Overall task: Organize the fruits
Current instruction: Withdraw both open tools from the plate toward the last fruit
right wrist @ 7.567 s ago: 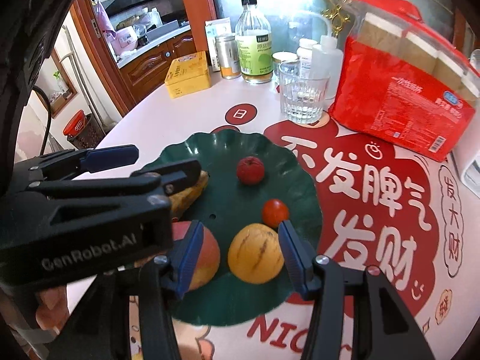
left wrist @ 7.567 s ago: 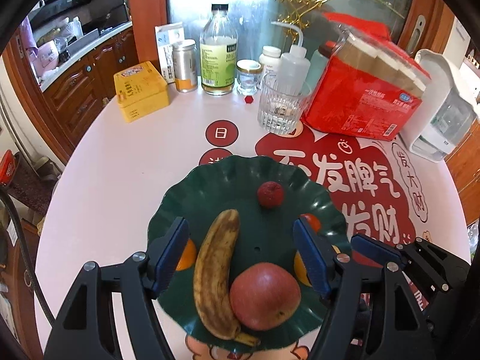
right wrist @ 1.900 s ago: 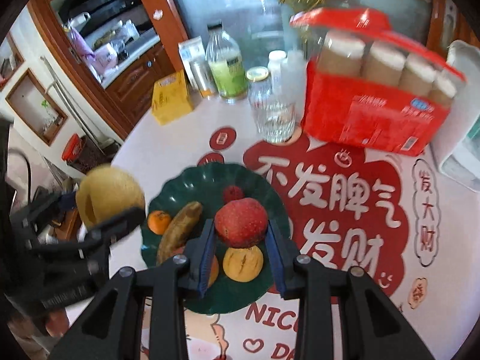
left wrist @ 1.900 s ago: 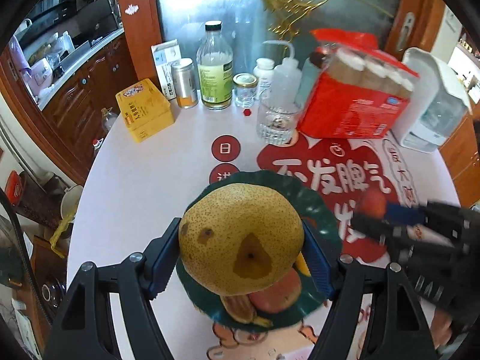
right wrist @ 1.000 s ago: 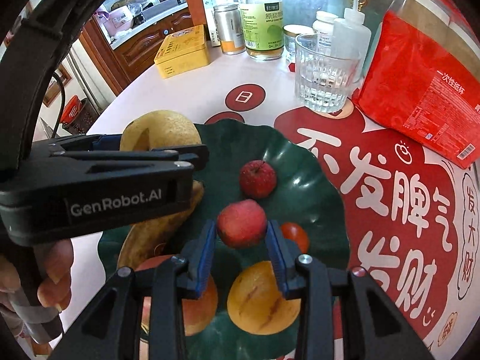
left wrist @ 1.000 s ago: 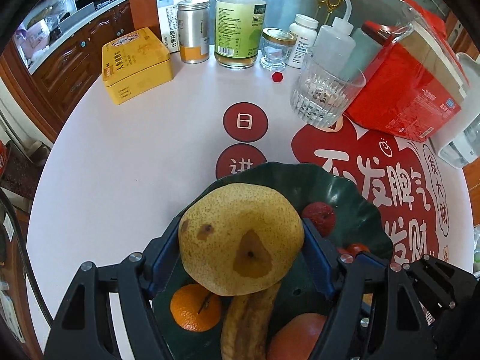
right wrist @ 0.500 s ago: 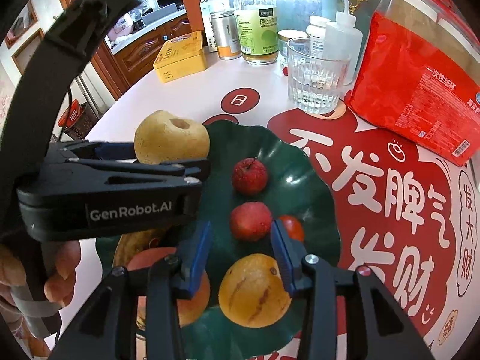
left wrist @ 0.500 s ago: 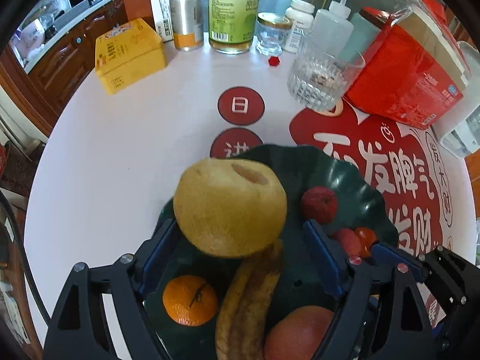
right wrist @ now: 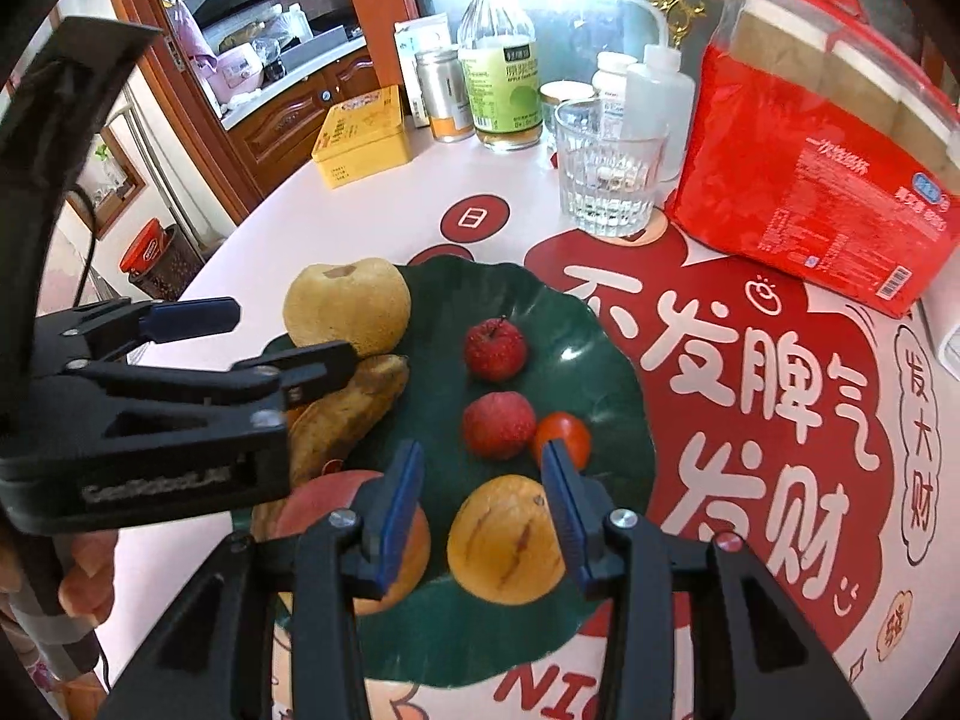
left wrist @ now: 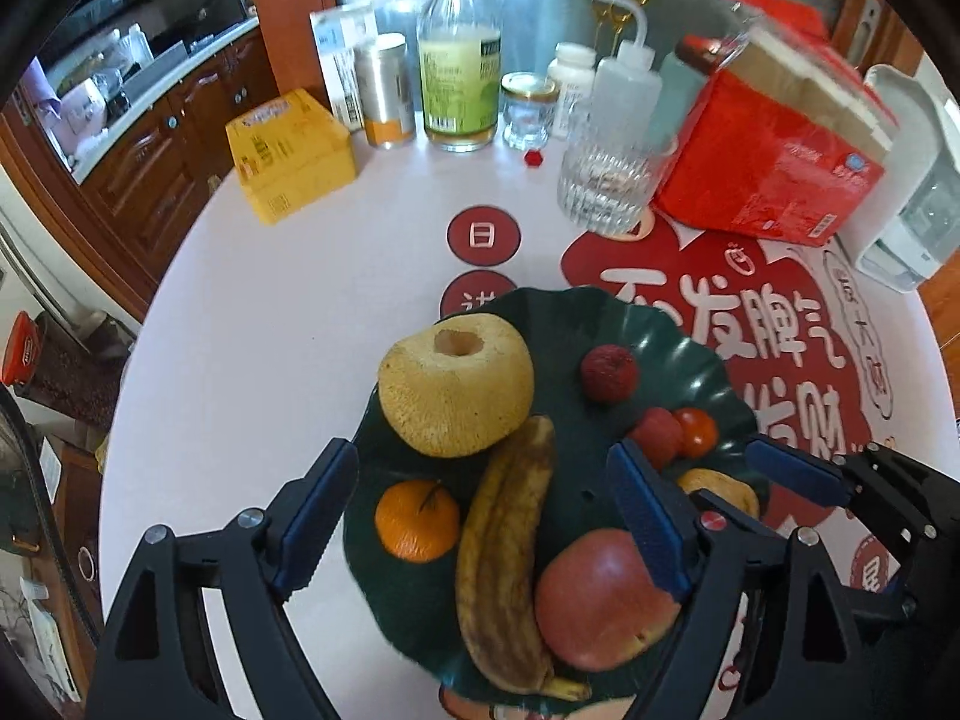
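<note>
A dark green wavy plate [left wrist: 660, 336] [right wrist: 576, 324] holds the fruit. A big yellow pear [left wrist: 456, 399] [right wrist: 348, 306] sits at its far left rim. Beside it lie a browned banana [left wrist: 504, 570], an orange [left wrist: 417, 519], a red apple [left wrist: 600, 600], two small red fruits [right wrist: 495, 348] [right wrist: 498, 425], a cherry tomato [right wrist: 563, 432] and a yellow fruit [right wrist: 507, 540]. My left gripper [left wrist: 480, 516] is open and empty over the banana, drawn back from the pear. My right gripper [right wrist: 480, 480] is open and empty, just behind the nearer small red fruit.
At the back of the round table stand a yellow tin [left wrist: 291, 153], a can [left wrist: 384, 96], a juice bottle [left wrist: 459, 60], a small jar [left wrist: 528, 111], a squeeze bottle [left wrist: 627, 84], a glass [left wrist: 606, 186] and a red package [left wrist: 774, 162]. A white appliance [left wrist: 912, 210] is at right.
My left gripper has let go of the pear and pulled back; the pear now rests on the plate. My right gripper has released the small red fruit and drawn back slightly.
</note>
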### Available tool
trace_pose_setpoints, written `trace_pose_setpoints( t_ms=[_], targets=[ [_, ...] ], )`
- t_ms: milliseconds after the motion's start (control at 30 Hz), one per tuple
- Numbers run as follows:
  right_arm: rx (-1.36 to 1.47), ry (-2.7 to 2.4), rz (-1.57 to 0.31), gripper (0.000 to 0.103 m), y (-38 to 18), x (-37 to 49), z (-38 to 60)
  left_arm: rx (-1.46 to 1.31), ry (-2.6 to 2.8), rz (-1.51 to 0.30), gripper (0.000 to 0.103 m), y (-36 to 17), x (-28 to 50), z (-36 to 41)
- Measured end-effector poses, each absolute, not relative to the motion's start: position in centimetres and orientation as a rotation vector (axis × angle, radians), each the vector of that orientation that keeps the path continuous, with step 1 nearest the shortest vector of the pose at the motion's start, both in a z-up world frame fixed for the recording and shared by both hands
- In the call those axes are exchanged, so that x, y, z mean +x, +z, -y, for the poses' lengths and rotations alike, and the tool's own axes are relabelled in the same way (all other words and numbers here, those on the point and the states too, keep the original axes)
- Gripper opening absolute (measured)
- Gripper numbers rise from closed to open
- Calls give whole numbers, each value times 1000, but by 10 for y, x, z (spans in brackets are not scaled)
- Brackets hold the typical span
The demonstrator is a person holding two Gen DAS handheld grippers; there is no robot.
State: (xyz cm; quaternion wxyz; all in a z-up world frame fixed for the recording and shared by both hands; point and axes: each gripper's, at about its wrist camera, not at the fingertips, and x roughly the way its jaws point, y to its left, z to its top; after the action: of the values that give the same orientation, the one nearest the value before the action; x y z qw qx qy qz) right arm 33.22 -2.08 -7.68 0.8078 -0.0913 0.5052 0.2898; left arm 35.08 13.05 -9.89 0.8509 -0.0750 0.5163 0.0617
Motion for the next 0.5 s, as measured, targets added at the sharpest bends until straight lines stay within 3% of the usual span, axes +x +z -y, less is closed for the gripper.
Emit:
trace_pose_setpoints(
  t_ms=[500],
  targets=[
    [-145, 583, -1027, 42, -29, 286, 49, -102, 102, -985, 85, -36, 279, -106]
  ],
)
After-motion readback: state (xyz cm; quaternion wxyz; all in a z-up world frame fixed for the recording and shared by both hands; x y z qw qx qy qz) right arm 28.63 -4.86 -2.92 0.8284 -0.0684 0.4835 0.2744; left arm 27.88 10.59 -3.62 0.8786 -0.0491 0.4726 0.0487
